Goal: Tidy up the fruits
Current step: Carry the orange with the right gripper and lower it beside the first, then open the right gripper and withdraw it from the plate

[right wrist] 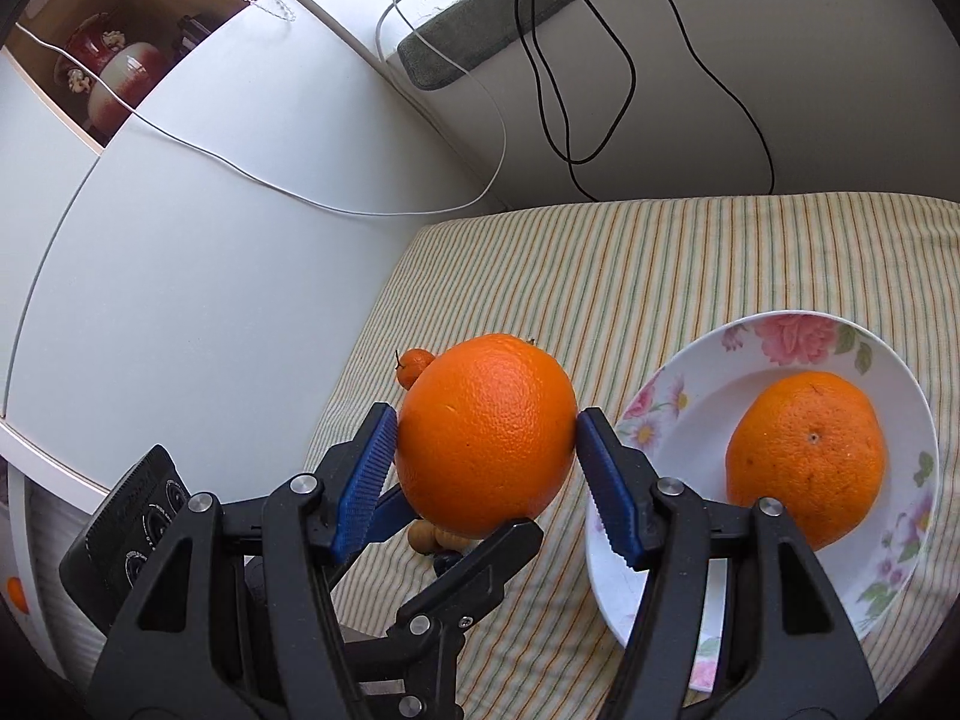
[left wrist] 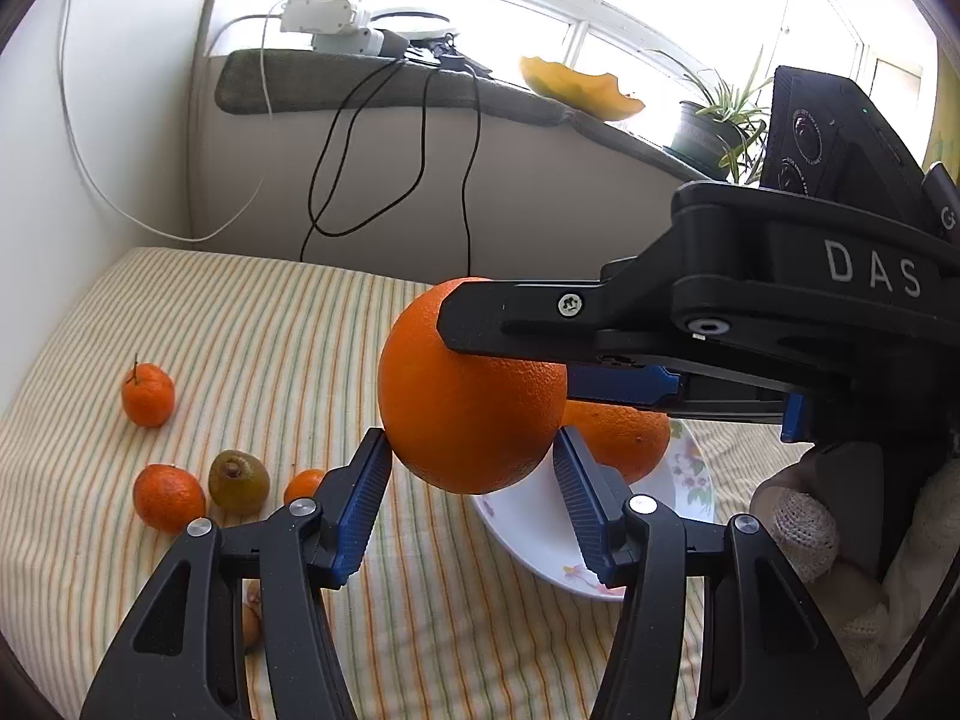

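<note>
- Clamping a big orange (right wrist: 486, 435) between its blue pads, the right gripper (right wrist: 487, 450) holds it above the striped cloth (right wrist: 660, 252), just left of the plate (right wrist: 714, 372).
- The left gripper (left wrist: 471, 468) pinches the same orange from below.
- A second orange (right wrist: 807, 456) sits on the plate.
- Left of the plate, well apart, lie two mandarins (left wrist: 148, 394), a greenish pear (left wrist: 239, 481) and a half-hidden small orange fruit (left wrist: 303, 485).
- A gloved hand (left wrist: 804, 534) grips the right gripper's handle.

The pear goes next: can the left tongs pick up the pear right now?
Probably not yet: the left tongs seem closed on the big orange, though nothing blocks the pear.
</note>
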The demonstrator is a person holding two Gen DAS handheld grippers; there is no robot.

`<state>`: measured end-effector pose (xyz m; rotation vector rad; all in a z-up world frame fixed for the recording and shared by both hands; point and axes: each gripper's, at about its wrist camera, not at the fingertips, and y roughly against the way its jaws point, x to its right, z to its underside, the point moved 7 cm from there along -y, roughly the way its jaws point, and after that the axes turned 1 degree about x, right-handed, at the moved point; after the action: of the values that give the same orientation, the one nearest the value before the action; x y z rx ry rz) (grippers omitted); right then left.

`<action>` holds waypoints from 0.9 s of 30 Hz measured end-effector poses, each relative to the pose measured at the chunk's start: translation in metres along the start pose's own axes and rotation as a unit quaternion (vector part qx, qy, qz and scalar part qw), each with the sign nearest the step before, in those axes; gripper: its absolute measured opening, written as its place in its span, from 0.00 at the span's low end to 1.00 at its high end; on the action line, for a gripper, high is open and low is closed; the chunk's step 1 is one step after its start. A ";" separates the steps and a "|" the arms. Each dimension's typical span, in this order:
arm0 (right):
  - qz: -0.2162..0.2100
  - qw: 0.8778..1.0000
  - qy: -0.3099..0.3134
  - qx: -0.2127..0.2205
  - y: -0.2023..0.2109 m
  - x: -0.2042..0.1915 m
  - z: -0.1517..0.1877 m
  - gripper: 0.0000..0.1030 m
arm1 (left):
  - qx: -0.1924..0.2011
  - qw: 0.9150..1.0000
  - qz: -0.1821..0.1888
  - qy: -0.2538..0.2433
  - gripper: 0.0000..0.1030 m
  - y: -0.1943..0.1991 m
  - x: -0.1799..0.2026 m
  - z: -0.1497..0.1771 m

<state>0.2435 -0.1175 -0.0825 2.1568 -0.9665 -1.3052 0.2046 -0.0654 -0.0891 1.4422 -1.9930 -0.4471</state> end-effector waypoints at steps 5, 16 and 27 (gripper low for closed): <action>0.015 1.000 -0.001 -0.005 0.010 0.019 0.002 0.63 | -0.018 1.000 0.015 0.001 0.54 -0.016 0.009 0.002; 0.032 0.999 -0.008 -0.011 0.014 0.046 0.001 0.63 | -0.047 0.999 0.025 -0.009 0.51 -0.032 0.025 0.016; 0.039 0.999 -0.008 0.019 0.034 0.050 -0.004 0.63 | -0.036 0.999 0.015 -0.017 0.50 -0.021 0.022 0.015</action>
<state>0.2514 -0.1776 -0.0865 2.1166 -1.0792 -1.2777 0.2056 -0.0946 -0.1062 1.3675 -2.0009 -0.5281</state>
